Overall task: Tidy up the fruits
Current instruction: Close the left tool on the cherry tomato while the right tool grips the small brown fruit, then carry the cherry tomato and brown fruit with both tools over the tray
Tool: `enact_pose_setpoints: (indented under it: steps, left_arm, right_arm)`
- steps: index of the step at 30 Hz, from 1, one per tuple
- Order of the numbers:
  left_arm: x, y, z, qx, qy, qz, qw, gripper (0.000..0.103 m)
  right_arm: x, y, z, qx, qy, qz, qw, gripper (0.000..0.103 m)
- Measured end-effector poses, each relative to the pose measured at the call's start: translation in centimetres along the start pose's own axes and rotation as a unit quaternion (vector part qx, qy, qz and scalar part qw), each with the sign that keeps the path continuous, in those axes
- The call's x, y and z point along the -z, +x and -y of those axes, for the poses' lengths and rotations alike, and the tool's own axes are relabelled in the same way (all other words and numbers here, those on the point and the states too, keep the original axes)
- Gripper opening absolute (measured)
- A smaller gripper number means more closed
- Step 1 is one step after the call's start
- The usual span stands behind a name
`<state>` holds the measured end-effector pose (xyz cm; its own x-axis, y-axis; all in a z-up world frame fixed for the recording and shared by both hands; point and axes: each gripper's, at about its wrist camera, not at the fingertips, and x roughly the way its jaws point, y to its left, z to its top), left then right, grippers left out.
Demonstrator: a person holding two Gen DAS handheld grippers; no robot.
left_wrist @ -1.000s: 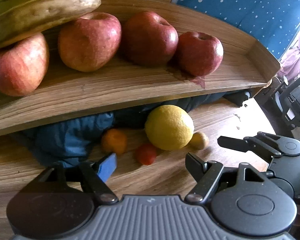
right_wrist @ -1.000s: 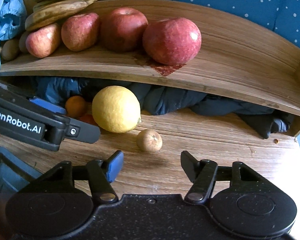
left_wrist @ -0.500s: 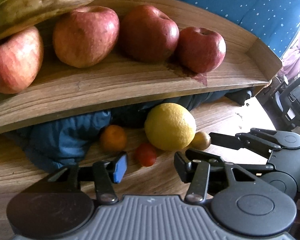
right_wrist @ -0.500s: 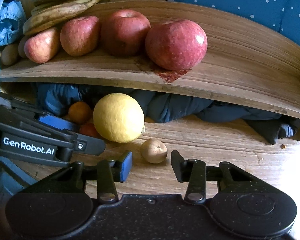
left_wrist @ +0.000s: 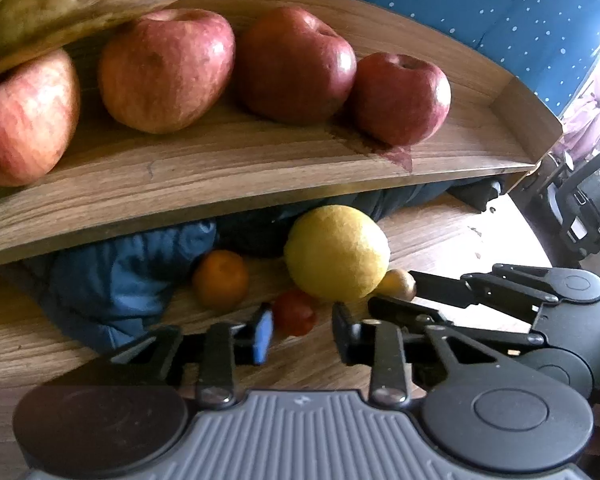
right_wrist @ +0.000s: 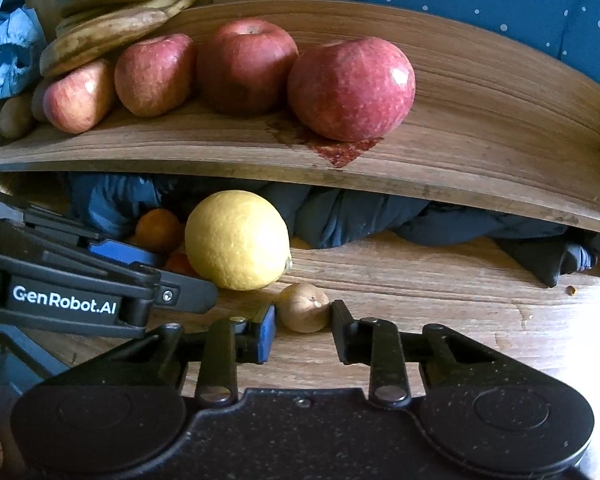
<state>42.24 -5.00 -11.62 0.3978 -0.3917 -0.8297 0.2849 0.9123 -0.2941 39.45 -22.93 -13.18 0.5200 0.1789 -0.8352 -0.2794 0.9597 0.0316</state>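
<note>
The right gripper (right_wrist: 303,330) is closing its jaws on the small brown fruit (right_wrist: 303,307) lying on the desk (right_wrist: 440,280) straight ahead; roundish, stem end facing right. The left gripper (left_wrist: 302,334) is closing likewise around the small red fruit (left_wrist: 295,312). Behind, below the shelf (right_wrist: 480,128), sits the lemon (right_wrist: 238,240).

a wooden shelf (right_wrist: 480,92) carries four red apples (right_wrist: 350,88) in a row, with bananas (right_wrist: 112,32) stacked at its left end. below it, the wooden tabletop (right_wrist: 440,304) bears a yellow citrus (right_wrist: 238,240), an orange (left_wrist: 220,278), a small red fruit (left_wrist: 294,312), a small brown fruit (right_wrist: 304,307) and bunched dark blue cloth (right_wrist: 360,216).
</note>
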Motion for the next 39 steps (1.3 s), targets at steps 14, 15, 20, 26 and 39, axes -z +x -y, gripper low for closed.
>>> enact_pose_setpoints:
  steps: [14, 15, 20, 26, 39]
  left_arm:
    - [1.6, -2.4, -0.4, -0.001, -0.006, 0.015, 0.9999, 0.024]
    - [1.9, -2.8, -0.4, -0.003, -0.007, 0.017, 0.9998, 0.024]
    - [3.3, -4.7, -0.2, -0.015, -0.018, 0.028, 0.9993, 0.024]
    - [5.2, -7.2, 0.1, -0.034, -0.040, 0.045, 0.9976, 0.024]
    - [9.4, -10.1, 2.5, -0.048, -0.063, 0.061, 0.9950, 0.024]
  right_arm:
    - [2.0, -2.7, -1.8, -0.006, 0.007, 0.010, 1.000, 0.031]
    - [2.1, -3.0, -1.9, -0.007, 0.006, 0.012, 1.000, 0.031]
    - [2.4, -4.4, -2.5, -0.016, 0.000, 0.025, 1.000, 0.031]
    - [3.1, -6.3, -3.7, -0.037, -0.017, 0.040, 0.998, 0.031]
    - [6.2, -9.8, -4.5, -0.068, -0.050, 0.045, 0.995, 0.031]
